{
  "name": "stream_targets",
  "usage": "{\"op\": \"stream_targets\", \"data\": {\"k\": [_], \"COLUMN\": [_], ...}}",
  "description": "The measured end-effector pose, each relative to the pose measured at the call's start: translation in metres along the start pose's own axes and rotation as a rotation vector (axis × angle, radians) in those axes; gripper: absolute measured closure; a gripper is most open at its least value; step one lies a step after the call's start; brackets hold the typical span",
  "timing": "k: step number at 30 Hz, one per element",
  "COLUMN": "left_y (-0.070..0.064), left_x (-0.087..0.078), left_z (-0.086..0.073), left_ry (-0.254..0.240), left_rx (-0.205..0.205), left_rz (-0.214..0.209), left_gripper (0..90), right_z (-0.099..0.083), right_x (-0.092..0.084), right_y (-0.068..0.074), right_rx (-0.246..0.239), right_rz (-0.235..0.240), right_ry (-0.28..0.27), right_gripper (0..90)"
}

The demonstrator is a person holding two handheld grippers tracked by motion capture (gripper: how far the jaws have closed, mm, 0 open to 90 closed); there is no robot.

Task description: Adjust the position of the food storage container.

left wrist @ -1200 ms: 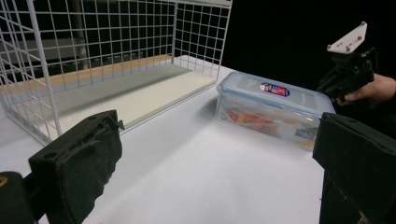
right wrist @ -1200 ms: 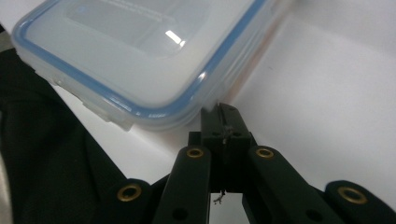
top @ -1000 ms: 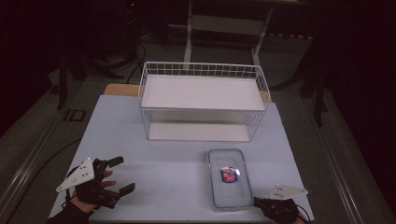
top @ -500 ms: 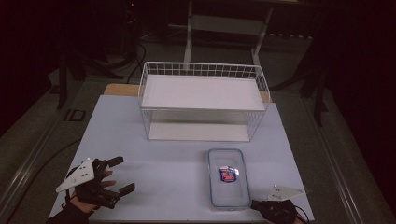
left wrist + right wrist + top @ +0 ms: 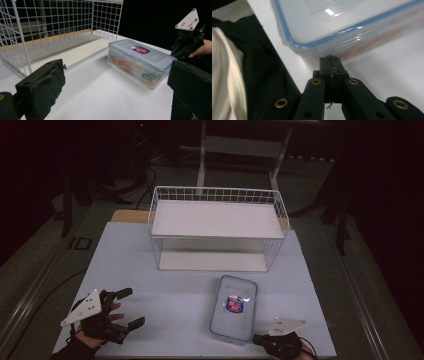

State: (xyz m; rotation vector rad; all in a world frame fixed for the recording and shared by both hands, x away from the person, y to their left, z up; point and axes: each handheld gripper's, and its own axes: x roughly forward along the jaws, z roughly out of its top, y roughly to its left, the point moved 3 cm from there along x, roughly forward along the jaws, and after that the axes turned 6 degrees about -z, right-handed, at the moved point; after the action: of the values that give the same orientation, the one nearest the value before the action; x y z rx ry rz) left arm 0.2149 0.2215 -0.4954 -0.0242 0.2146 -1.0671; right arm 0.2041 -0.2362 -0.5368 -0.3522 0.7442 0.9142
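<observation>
The lidded container lies flat near the desk's front edge, toward the front right corner, with the wire basket well apart from it toward the back edge. The right claw sits at the container's near end with its jaws pressed together on nothing — the tips just at the container's side wall below the blue-rimmed lid. The left claw rests near the front left corner, jaws wide apart and empty.

The risk I see is a push rather than a grip: closed jaws meeting that smooth wall would likely shove the container across the desk or skew it. If the jaws then open to take only the lid's lip, the lid could pop loose — or the loaded container could tip and slip out when lifted.
</observation>
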Motion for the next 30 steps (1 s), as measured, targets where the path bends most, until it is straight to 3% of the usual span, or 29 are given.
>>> {"op": "stream_targets", "data": {"k": [12, 16, 19, 22, 25, 30], "left_y": [0.001, 0.001, 0.001, 0.001, 0.001, 0.001], "left_x": [-0.001, -0.002, -0.001, -0.001, -0.001, 0.0], "left_z": [0.0, 0.0, 0.0, 0.0, -0.001, -0.001], "left_ry": [-0.003, -0.005, -0.002, -0.001, -0.003, -0.003], "left_rx": [-0.001, 0.0, 0.0, 0.001, -0.006, -0.008], "left_rz": [0.0, 0.0, -0.002, -0.005, -0.007, -0.008], "left_gripper": [1.1, 1.1, 1.1, 1.1, 1.1, 1.1], "right_z": [0.023, 0.021, 0.018, 0.021, 0.027, 0.034], "right_x": [0.03, 0.029, 0.027, 0.03, 0.036, 0.045], "right_y": [0.021, 0.016, 0.005, 0.006, 0.012, 0.016], "right_rx": [-0.093, -0.087, -0.056, -0.046, -0.075, -0.083], "right_rz": [0.058, 0.039, 0.009, 0.03, 0.045, 0.072], "right_ry": [0.022, 0.03, 0.033, 0.021, 0.022, 0.018], "right_gripper": [90.0, 90.0, 89.9, 90.0, 90.0, 90.0]}}
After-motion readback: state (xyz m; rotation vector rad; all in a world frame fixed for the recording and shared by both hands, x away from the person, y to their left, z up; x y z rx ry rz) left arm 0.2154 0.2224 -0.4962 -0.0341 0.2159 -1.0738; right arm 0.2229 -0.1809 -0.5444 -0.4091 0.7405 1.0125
